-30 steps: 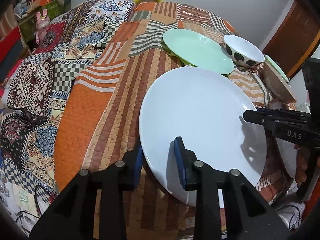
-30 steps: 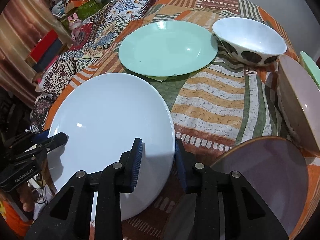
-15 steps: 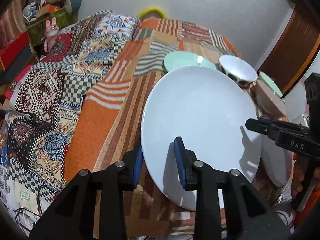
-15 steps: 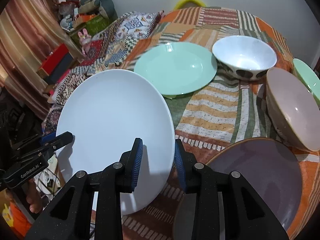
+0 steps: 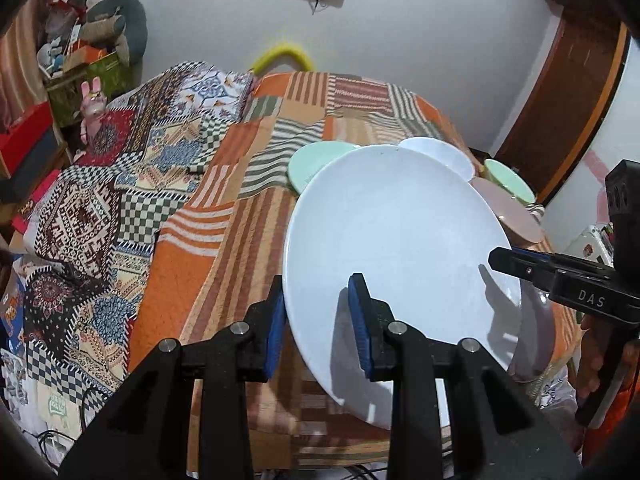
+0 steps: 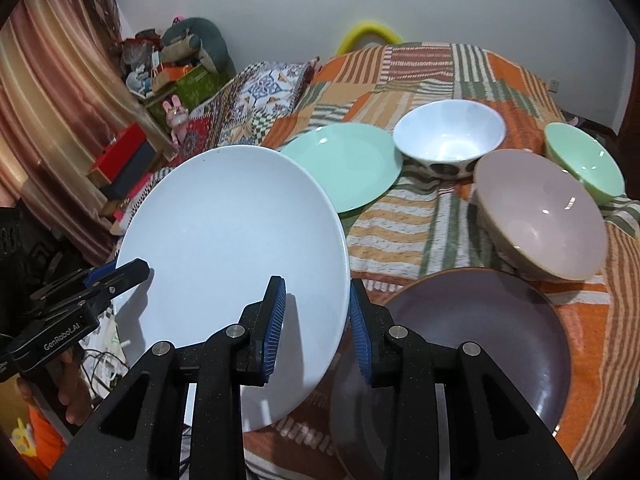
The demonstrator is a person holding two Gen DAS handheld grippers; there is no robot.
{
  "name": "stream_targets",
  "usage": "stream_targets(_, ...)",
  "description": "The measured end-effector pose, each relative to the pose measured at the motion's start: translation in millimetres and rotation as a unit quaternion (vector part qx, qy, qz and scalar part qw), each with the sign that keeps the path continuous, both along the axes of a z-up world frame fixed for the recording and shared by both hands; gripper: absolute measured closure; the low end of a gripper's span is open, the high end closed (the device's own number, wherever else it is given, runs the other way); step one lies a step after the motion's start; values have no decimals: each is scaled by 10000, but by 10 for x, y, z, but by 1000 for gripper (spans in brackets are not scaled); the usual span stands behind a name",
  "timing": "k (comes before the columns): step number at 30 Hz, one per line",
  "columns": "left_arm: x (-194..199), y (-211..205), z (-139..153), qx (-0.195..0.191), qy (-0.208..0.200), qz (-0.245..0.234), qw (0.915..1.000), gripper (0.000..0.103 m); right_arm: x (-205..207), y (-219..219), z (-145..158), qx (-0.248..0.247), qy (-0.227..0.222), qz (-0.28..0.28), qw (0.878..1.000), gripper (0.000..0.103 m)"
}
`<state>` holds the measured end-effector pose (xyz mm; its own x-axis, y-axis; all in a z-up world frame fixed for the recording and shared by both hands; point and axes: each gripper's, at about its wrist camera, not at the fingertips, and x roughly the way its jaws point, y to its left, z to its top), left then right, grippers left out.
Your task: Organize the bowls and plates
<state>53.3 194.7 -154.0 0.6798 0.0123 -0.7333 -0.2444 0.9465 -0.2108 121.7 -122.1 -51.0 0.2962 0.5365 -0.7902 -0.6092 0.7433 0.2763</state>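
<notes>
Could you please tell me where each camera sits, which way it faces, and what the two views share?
Left wrist: sits behind the left gripper, facing across the bed; its fingers straddle the white plate's left rim; the right gripper shows.
Right wrist: behind the right gripper at the opposite rim, facing the bowls.
Shared: white plate, green plate.

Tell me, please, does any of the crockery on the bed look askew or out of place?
Yes: the pink bowl leans on its side rather than sitting flat, and the white plate is tilted in mid-air, gripped by the left gripper and right gripper.
</notes>
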Motion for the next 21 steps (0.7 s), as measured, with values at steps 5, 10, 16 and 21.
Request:
stream_targets(5, 19, -183, 101, 82, -83, -140, 9998, 73, -4, -193, 95, 117, -105, -139, 9998, 74)
stream_targets(10, 52, -346, 167, 120, -117, -261, 9995, 73, 6, -399, 148, 200, -186, -270, 9993, 74)
stream_targets(16, 124, -551, 215, 149, -106, -435, 9989, 73, 1, -632, 193, 306, -202, -451, 9983, 74)
stream_targets(21, 190, -703, 225, 155, -53, -587, 9981, 73, -6, -814, 211, 342, -234, -595, 9974, 74)
